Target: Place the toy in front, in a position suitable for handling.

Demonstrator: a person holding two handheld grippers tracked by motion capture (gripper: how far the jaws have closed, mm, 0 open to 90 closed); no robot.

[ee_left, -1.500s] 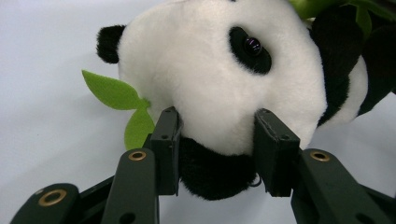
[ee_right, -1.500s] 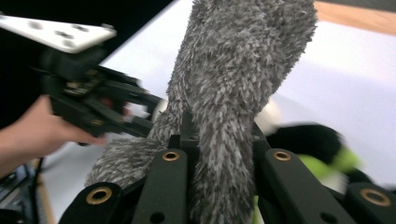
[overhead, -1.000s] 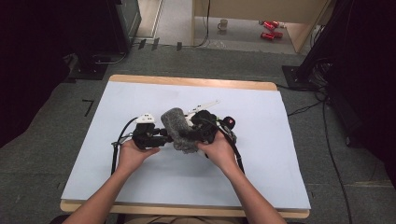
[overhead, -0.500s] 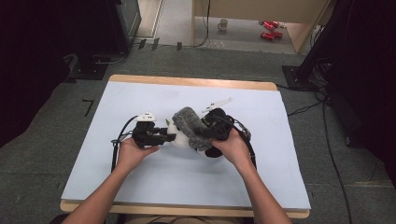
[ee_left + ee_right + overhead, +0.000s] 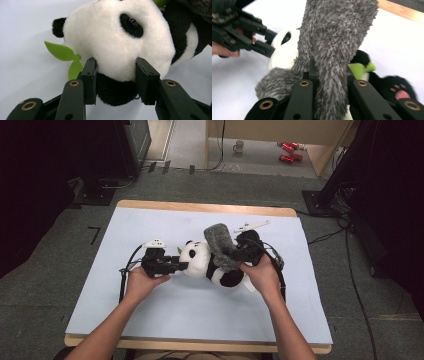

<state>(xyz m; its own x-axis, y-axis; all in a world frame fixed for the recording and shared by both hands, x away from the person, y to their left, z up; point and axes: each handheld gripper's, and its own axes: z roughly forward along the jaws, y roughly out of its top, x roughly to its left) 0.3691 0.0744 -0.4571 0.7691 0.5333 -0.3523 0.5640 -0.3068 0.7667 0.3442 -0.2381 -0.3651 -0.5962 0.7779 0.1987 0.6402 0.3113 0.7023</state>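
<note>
Left gripper (image 5: pixel 116 81) clamps toy panda's (image 5: pixel 207 262) head just ahead of it, right gripper (image 5: pixel 329 87) pinches grey fuzzy cloth (image 5: pixel 334 47) draped over panda, seemingly half peeled off.

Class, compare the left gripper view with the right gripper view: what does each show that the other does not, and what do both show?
Left gripper view alone: the left claw clamped on the black-and-white plush panda at its head, beside two green felt leaves.

Right gripper view alone: the right claw shut on a shaggy grey fabric piece, the panda's black paw with pink pads, and the wooden table edge.

Both: the panda's white face with a black eye patch, on the pale blue table mat.
</note>
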